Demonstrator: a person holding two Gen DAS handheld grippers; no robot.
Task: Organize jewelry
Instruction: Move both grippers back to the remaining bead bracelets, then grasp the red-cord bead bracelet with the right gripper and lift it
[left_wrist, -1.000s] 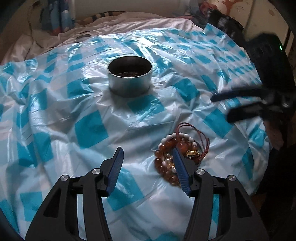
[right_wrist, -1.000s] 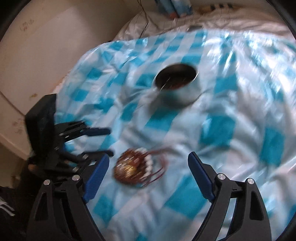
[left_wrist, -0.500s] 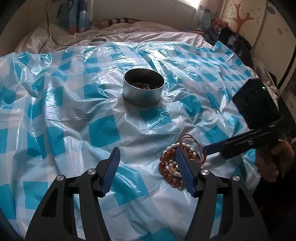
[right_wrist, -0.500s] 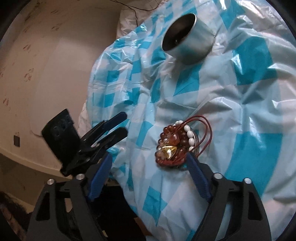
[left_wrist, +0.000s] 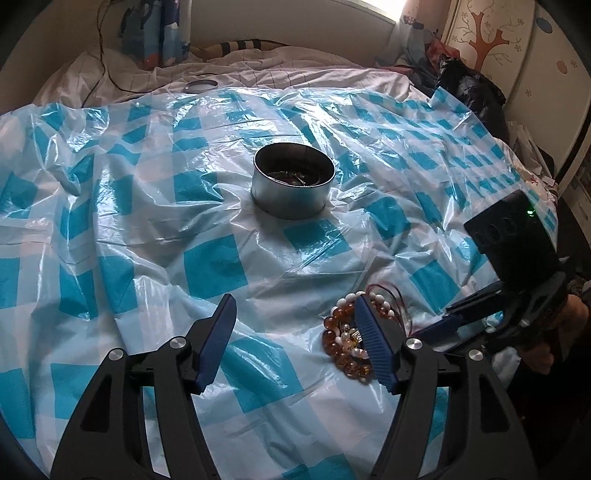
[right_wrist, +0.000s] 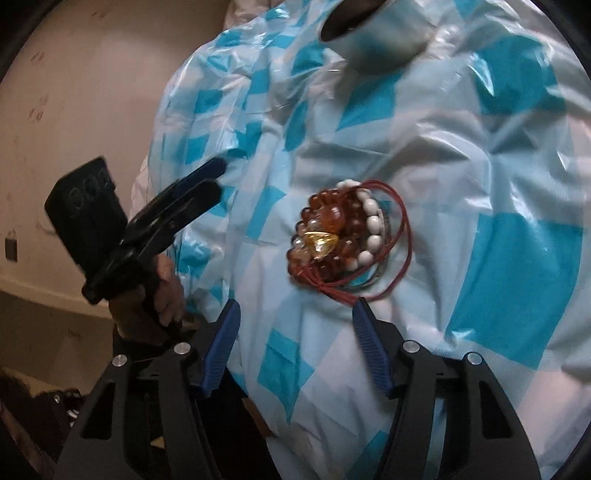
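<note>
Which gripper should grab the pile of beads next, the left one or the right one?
Probably the right hand-held gripper. The pile of bracelets lies just beyond its open, closing jaws. The left hand-held gripper aims beside the pile, at bare checked plastic sheet; only one finger overlaps the beads.

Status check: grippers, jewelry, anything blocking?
Left gripper open, nothing between pads. Right gripper open, jaws just closing, short of the bracelet pile. Pile lies on the sheet, outside the tin. Nothing blocking.
</note>
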